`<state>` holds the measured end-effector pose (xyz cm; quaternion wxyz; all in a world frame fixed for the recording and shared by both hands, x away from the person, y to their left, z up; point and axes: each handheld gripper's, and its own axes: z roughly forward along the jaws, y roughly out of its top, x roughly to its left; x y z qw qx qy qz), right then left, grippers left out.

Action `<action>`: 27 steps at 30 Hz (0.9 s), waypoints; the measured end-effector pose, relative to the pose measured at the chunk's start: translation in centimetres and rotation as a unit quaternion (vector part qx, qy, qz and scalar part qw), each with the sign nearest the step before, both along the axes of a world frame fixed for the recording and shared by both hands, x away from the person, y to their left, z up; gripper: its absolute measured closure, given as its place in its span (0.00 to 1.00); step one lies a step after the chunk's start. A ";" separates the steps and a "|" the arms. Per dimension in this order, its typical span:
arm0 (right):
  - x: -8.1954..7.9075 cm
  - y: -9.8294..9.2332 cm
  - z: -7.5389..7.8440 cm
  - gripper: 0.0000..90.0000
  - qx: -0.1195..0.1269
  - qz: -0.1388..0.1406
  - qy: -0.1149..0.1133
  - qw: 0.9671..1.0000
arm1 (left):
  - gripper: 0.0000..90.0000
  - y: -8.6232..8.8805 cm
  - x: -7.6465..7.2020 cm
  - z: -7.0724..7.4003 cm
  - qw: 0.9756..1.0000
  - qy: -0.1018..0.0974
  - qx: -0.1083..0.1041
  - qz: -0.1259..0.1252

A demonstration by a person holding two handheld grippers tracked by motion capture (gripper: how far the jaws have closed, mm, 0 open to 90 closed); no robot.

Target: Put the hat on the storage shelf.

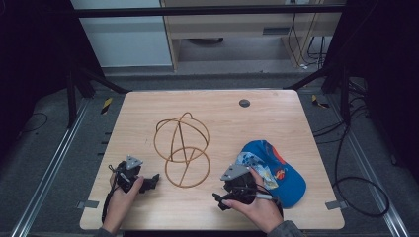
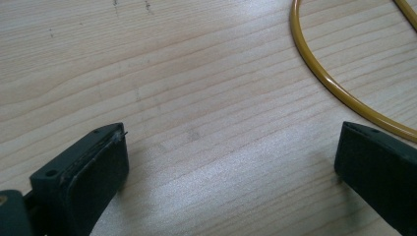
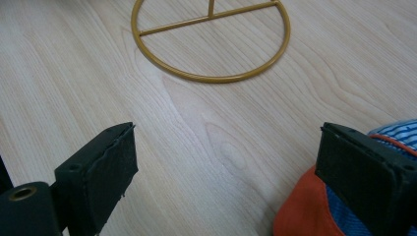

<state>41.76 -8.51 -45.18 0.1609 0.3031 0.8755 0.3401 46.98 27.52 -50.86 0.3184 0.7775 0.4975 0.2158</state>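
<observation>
Resting on the desk (image 1: 148, 207), both jaws apart and empty, the right hand-held gripper (image 1: 228, 200) lies just beside the cap (image 1: 289, 180), which sits to its right. The left hand-held gripper (image 1: 150, 181) points at the wire stand (image 1: 183, 148), well apart from the cap.

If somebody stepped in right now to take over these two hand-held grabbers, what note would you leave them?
Left gripper: open, holding nothing, low over bare wood just left of the gold wire stand.
Right gripper: open, holding nothing, beside the blue cap, whose orange-edged brim sits by one jaw in the right gripper view.
The stand's ring base rests on the table mid-way between the grippers; the cap lies at the right front.
Done: nothing gripped so far.
Left: probably grasp the cap and put it on the stand.
</observation>
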 end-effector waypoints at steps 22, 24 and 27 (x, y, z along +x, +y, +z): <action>0.8 -4.3 5.0 0.09 -0.052 0.003 0.006 0.999 | 0.00 0.0 -0.1 0.0 1.000 -0.001 -0.001 0.000; 1.0 -5.3 5.8 0.10 -0.062 -0.002 0.006 0.998 | 0.00 0.0 -0.1 0.0 1.000 -0.001 -0.001 0.000; 1.4 -7.0 6.9 0.11 -0.066 -0.017 0.009 0.998 | 0.00 0.0 -0.1 0.0 1.000 -0.001 -0.001 0.000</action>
